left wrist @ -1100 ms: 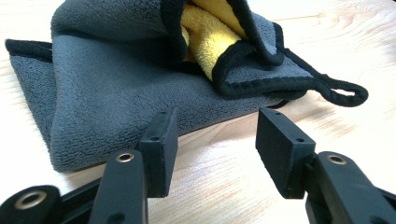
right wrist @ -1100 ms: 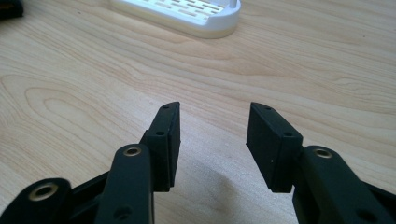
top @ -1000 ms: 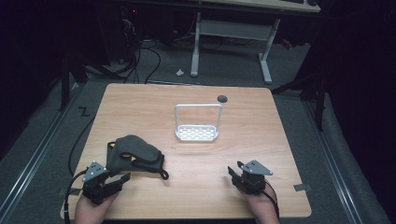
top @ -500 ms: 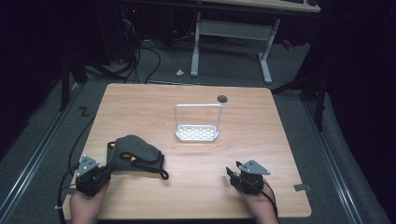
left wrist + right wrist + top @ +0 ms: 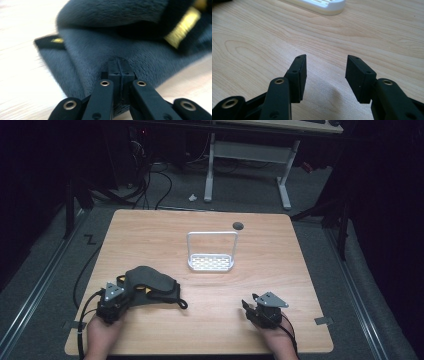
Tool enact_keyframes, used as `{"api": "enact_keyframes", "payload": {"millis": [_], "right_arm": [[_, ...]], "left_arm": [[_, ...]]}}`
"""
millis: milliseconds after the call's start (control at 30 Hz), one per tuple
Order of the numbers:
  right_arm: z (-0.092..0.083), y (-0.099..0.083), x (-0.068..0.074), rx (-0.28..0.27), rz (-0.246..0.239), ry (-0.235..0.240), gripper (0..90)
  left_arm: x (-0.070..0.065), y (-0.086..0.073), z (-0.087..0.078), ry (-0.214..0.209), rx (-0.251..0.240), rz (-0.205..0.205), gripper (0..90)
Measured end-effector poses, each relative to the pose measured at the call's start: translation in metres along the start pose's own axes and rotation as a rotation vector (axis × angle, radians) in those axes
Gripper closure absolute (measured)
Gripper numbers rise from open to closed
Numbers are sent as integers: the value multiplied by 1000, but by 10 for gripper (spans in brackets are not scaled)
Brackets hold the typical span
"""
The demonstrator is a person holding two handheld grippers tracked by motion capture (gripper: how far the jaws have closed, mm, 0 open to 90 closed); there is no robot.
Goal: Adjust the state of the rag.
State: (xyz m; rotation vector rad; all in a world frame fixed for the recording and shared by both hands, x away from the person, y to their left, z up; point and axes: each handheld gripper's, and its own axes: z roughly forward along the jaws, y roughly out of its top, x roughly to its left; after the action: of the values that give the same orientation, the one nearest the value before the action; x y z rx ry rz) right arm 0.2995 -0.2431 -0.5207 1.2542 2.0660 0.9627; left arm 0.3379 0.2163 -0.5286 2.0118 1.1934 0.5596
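Observation:
A dark grey fleece cloth with yellow bands and black trim lies crumpled at the front left of the wooden table. My left gripper is at the cloth's near-left edge. In the left gripper view its jaws have just closed and stand together, tips pressed into a pucker of the grey fleece. My right gripper rests near the front right, apart from the cloth. It is open over bare wood with nothing between its pads.
A small white rack with a wire hoop standing up from it sits at the table's middle; its edge shows as the white rack ahead of the right gripper. A black round spot marks the far edge. Cables and a desk frame lie beyond.
The left gripper drew back to the left, then came right again up to the cloth's edge, and its jaws went from open to shut. The right gripper has kept still.

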Motion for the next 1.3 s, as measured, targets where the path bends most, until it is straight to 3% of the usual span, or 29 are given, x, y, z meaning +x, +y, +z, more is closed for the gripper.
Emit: {"api": "enact_keyframes", "payload": {"millis": [167, 267, 533, 567, 667, 833, 867, 933, 1133, 1200, 1267, 1300], "right_arm": [[-1, 0, 2, -2, -12, 3, 522], [-2, 0, 3, -5, -4, 3, 523], [-1, 1, 5, -7, -15, 18, 520], [0, 2, 8, -11, -23, 26, 516], [0, 5, 14, -21, -32, 40, 509], [4, 14, 33, -41, -58, 102, 491], [10, 22, 42, -51, -64, 133, 493], [13, 24, 45, -52, -74, 136, 497], [44, 53, 65, -31, -126, 158, 516], [63, 63, 73, -2, -148, 152, 539], [73, 64, 76, 34, -143, 174, 716], [74, 62, 78, 41, -159, 158, 809]], "left_arm": [[-30, 1, 0, -12, 5, 103, 900], [-41, 1, 0, -37, 5, 134, 900], [-60, -1, -2, -117, -3, 152, 900], [-64, -1, -2, -140, -4, 153, 900], [-71, -2, -3, -158, -1, 161, 900], [-87, -3, -6, -183, 1, 196, 900], [-90, -4, -7, -182, -2, 207, 900], [-94, -4, -7, -179, -4, 219, 900], [-92, -4, -6, -200, -6, 213, 900], [-91, -4, -6, -204, -5, 214, 900], [-90, -4, -6, -210, -5, 211, 900], [-89, -4, -7, -214, -4, 209, 900]]}}
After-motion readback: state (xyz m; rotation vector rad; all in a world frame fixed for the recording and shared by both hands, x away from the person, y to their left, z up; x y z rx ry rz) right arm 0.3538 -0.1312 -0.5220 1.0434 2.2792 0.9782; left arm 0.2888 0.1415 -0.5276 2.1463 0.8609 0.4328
